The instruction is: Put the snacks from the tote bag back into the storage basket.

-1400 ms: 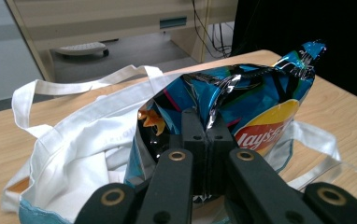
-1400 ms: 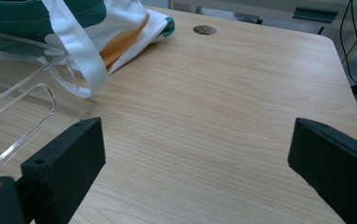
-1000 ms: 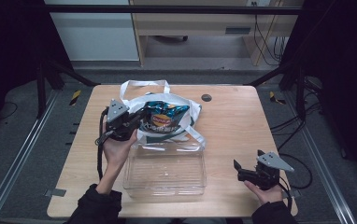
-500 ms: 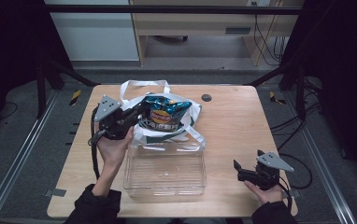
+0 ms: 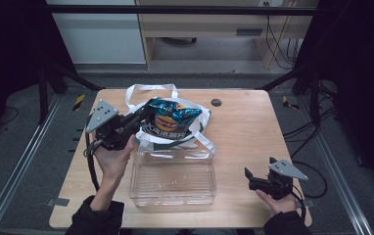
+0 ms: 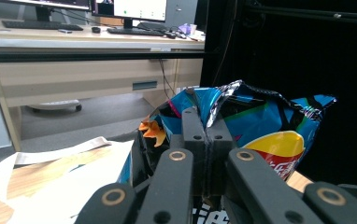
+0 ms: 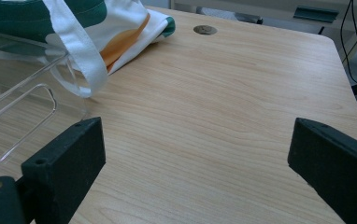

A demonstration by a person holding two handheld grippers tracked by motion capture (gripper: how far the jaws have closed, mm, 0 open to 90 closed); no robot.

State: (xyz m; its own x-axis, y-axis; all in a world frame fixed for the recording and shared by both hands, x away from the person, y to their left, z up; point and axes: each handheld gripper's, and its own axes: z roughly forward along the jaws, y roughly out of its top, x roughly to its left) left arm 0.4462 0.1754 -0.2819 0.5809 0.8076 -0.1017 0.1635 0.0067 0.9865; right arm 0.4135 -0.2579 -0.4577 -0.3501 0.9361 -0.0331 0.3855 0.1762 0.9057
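Black and closed, our left gripper (image 5: 143,116) pinches the crinkled top edge of a blue chip bag (image 5: 173,117), which we hold up above the white tote bag (image 5: 185,134) at the far middle of the wooden table (image 5: 244,132). In the left gripper view the two jaws meet tight on the foil of the chip bag (image 6: 260,126), and the tote's white strap (image 6: 36,156) lies on the wood below and to the left. Just nearer to us than the tote sits a clear plastic container (image 5: 173,177), open-topped, its far rim touching the tote's fabric. Farther right, a small dark round spot (image 5: 216,102) marks the tabletop near the far edge. At the near right corner our right gripper (image 5: 253,180) hovers low over bare wood, well apart from the container, its jaws spread wide and holding nothing; the right gripper view shows the tote's strap (image 7: 81,56) draped over the container's wall (image 7: 27,79).
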